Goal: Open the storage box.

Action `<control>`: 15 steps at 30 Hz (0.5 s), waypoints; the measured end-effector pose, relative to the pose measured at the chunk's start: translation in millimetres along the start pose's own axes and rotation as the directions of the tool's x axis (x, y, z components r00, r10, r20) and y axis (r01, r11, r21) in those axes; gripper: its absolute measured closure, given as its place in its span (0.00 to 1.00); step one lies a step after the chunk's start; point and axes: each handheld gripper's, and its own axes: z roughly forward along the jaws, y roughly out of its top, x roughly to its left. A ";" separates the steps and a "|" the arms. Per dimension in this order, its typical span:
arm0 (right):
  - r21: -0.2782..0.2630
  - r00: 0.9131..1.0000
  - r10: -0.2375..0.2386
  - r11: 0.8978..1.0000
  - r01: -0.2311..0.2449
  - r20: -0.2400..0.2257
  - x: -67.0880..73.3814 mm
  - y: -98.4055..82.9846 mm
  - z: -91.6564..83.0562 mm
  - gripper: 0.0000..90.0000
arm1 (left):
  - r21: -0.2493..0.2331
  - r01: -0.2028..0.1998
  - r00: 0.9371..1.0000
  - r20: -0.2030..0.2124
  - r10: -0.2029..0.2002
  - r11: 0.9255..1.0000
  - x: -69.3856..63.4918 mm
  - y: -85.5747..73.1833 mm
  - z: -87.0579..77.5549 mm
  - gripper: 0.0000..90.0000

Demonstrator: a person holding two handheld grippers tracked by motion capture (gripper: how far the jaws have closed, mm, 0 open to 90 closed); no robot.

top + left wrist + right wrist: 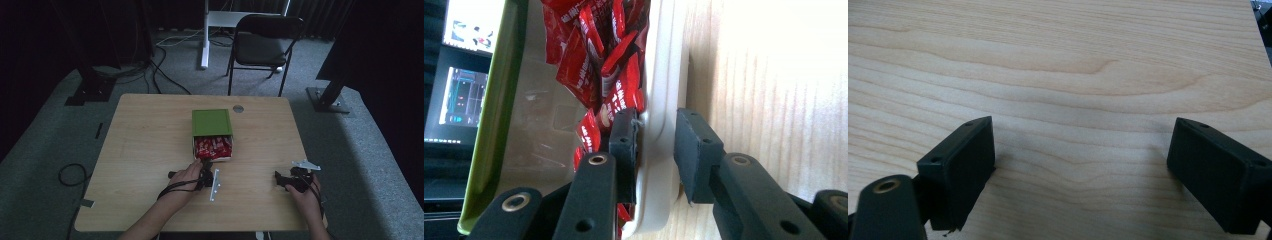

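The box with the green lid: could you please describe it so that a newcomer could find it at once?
Start at the wooden table and look to its middle, just ahead of the left tool. There sits a pale box with a green lid slid partly back. Red snack packets fill its open end, marking it out on the table.

overhead cam, two close gripper cams, shared table (150, 150)

I see a white box (214, 150) mid-table, green lid (211, 122) slid back over its far part, near end open | inside it, red snack packets (213, 146) in a loose heap | my left gripper (656, 142) has the box's near white rim between its jaws, one inside, one outside
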 end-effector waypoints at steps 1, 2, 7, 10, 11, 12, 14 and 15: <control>0.000 1.000 0.000 1.000 0.000 0.000 0.0 0.0 0.0 0.13 | -0.001 0.003 1.000 0.003 -0.003 1.000 -0.8 0.1 -0.8 0.80; 0.000 1.000 -0.001 1.000 0.001 0.000 0.0 0.0 0.0 0.13 | 0.001 0.000 1.000 0.001 0.000 1.000 -0.4 0.5 -1.6 0.80; 0.000 1.000 0.000 1.000 0.000 0.000 0.0 0.0 0.0 0.13 | 0.002 0.009 1.000 0.011 -0.009 1.000 -0.6 1.6 -4.1 0.80; 0.000 1.000 0.000 1.000 0.000 0.000 0.0 0.0 0.0 0.13 | 0.000 0.001 1.000 0.012 -0.001 1.000 -1.8 2.4 -6.0 0.81; 0.000 1.000 0.000 1.000 0.000 0.000 0.0 0.0 0.0 0.13 | 0.000 -0.003 1.000 0.013 0.003 1.000 -2.2 2.7 -6.8 0.81; 0.000 1.000 0.000 1.000 0.000 0.000 0.0 0.0 0.0 0.13 | -0.009 0.000 1.000 0.011 0.000 1.000 -2.2 2.9 -7.5 0.81; 0.000 1.000 0.000 1.000 0.000 0.000 0.0 0.0 0.0 0.13 | -0.006 -0.002 1.000 0.011 0.002 1.000 -2.8 2.9 -9.1 0.81; 0.000 1.000 0.000 1.000 0.000 0.000 0.0 0.0 0.0 0.13 | -0.004 0.004 1.000 0.016 -0.004 1.000 -3.0 2.9 -9.8 0.81</control>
